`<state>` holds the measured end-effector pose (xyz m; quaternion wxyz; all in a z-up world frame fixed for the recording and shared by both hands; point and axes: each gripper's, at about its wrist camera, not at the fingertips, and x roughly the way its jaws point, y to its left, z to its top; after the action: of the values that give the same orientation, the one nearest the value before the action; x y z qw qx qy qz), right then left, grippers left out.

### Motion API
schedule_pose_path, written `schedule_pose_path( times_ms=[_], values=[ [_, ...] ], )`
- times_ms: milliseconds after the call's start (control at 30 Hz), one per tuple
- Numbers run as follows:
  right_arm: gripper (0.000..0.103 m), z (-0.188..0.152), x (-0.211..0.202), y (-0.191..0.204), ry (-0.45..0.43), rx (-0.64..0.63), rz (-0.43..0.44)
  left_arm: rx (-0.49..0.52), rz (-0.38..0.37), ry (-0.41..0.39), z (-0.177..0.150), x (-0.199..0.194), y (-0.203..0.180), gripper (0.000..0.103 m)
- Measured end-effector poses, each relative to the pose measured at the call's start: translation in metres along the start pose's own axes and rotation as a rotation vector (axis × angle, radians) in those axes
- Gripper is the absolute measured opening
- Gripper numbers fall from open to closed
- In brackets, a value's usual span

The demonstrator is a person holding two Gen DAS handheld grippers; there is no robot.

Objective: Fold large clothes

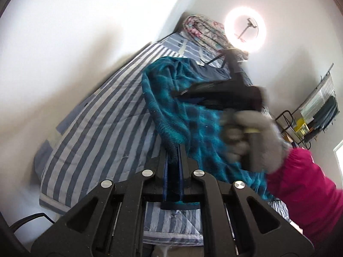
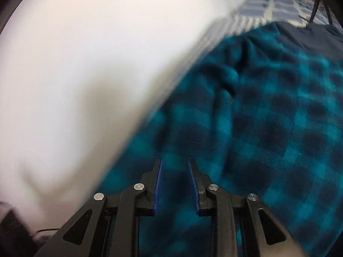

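Note:
A large teal fleece garment (image 1: 171, 105) with a dark check pattern lies bunched on a blue and white striped bed (image 1: 100, 124). My left gripper (image 1: 174, 150) is shut on an edge of the fleece and holds it lifted. My right gripper (image 1: 182, 93), held by a grey-gloved hand (image 1: 257, 137), reaches over the fleece from the right in the left wrist view. In the right wrist view the right gripper (image 2: 175, 162) is open with its blue pads apart, just above the fleece (image 2: 268, 128). That view is blurred by motion.
A white wall (image 1: 75, 32) runs along the bed's left side. A folded floral quilt (image 1: 205, 32) lies at the far end of the bed. A lit ring light (image 1: 245, 31) stands beyond it. A dark garment (image 1: 212, 70) lies under the fleece. A rack (image 1: 317, 111) stands at the right.

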<state>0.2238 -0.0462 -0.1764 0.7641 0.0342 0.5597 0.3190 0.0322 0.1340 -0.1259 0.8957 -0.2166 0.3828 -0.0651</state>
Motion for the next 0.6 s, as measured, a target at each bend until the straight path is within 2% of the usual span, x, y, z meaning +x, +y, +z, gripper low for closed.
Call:
schedule_pose_path(
  times_ms=[67, 133, 267, 300, 500, 600],
  values=[
    [0.021, -0.001, 0.021, -0.008, 0.076, -0.002, -0.056, 0.027, -0.002, 0.008, -0.005, 0.001, -0.005, 0.005],
    [0.022, 0.004, 0.016, -0.011, 0.078, 0.012, -0.048, 0.042, -0.008, 0.020, -0.008, 0.006, -0.009, 0.004],
    [0.049, 0.031, -0.009, 0.005, 0.008, -0.013, -0.030, 0.075, -0.006, 0.032, -0.010, 0.015, -0.019, 0.004],
    [0.051, 0.039, -0.011, 0.011, 0.006, -0.020, -0.021, 0.080, -0.006, 0.035, -0.011, 0.016, -0.020, 0.004],
    [0.051, 0.082, 0.007, 0.056, 0.008, -0.104, -0.111, 0.088, -0.010, 0.040, -0.012, 0.019, -0.021, 0.004],
    [0.051, 0.097, 0.025, 0.074, 0.015, -0.151, -0.206, 0.092, -0.009, 0.041, -0.012, 0.019, -0.020, 0.004]
  ],
)
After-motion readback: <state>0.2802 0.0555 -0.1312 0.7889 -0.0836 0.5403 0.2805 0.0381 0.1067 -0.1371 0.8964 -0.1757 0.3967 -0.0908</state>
